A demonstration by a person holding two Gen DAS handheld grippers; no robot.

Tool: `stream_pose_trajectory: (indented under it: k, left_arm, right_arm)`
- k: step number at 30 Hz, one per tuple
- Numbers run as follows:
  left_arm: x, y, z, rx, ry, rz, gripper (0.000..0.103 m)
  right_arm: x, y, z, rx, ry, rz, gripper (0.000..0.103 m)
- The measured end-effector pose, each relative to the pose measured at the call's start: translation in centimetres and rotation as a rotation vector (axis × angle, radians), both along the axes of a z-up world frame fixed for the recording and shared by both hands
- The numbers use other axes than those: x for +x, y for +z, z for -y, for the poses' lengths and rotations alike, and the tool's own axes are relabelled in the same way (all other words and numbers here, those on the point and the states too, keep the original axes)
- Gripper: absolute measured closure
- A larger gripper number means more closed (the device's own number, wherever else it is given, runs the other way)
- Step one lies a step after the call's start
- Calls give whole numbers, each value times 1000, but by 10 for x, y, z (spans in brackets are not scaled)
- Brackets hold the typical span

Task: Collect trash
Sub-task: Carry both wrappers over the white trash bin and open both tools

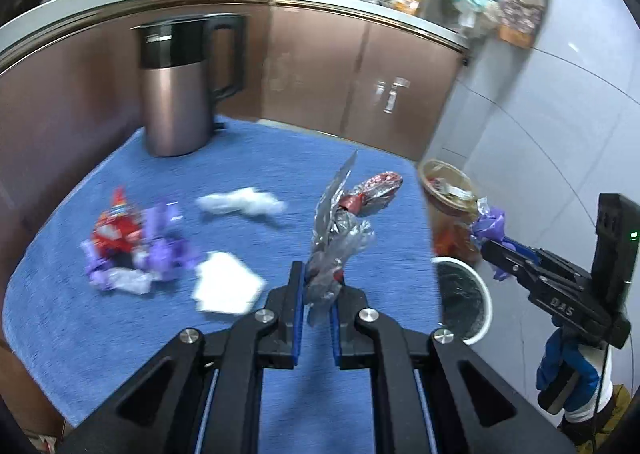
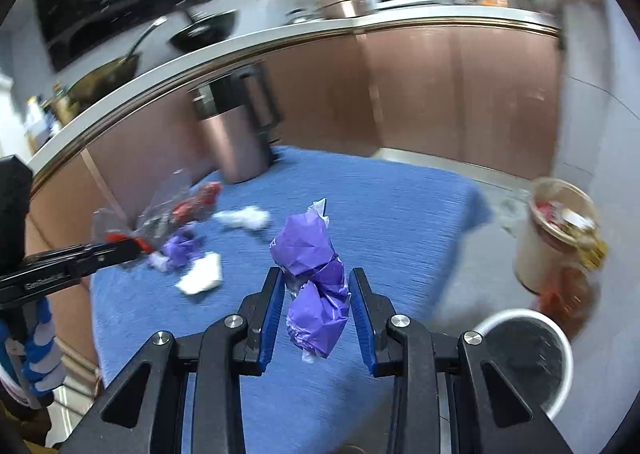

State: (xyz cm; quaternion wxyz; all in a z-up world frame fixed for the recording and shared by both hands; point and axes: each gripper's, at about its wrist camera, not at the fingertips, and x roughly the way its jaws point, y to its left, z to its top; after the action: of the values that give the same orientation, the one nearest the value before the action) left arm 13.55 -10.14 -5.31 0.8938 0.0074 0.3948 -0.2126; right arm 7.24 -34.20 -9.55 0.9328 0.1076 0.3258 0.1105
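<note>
My left gripper (image 1: 318, 286) is shut on a clear plastic wrapper with red print (image 1: 340, 230) and holds it above the blue cloth (image 1: 280, 166). My right gripper (image 2: 316, 286) is shut on a crumpled purple wrapper (image 2: 314, 278), also above the cloth; it shows at the right of the left wrist view (image 1: 490, 240). On the cloth lie a red and purple wrapper pile (image 1: 132, 242), a white plastic scrap (image 1: 244, 204) and a white tissue (image 1: 224, 286). A white bin with a dark liner (image 2: 528, 354) stands on the floor to the right of the cloth.
A copper-coloured kettle (image 1: 180, 94) stands at the far end of the cloth. A tan basket full of trash (image 2: 560, 230) stands on the floor beyond the white bin. Brown kitchen cabinets (image 1: 352, 70) run behind.
</note>
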Motion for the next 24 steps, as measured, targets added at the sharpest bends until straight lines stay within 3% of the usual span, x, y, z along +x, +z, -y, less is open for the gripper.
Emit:
stream_pose_trajectory:
  k: [10, 17, 24]
  left_arm:
    - [-2, -11, 142, 47, -226, -29, 93]
    - [0, -38, 239, 97, -347, -96, 93]
    - [15, -59, 300, 112, -379, -147, 92]
  right_arm:
    - [-30, -45, 121, -8, -291, -133, 72]
    - [-23, -79, 170, 6, -397, -212, 71]
    - [-22, -97, 194, -14, -464, -241, 67]
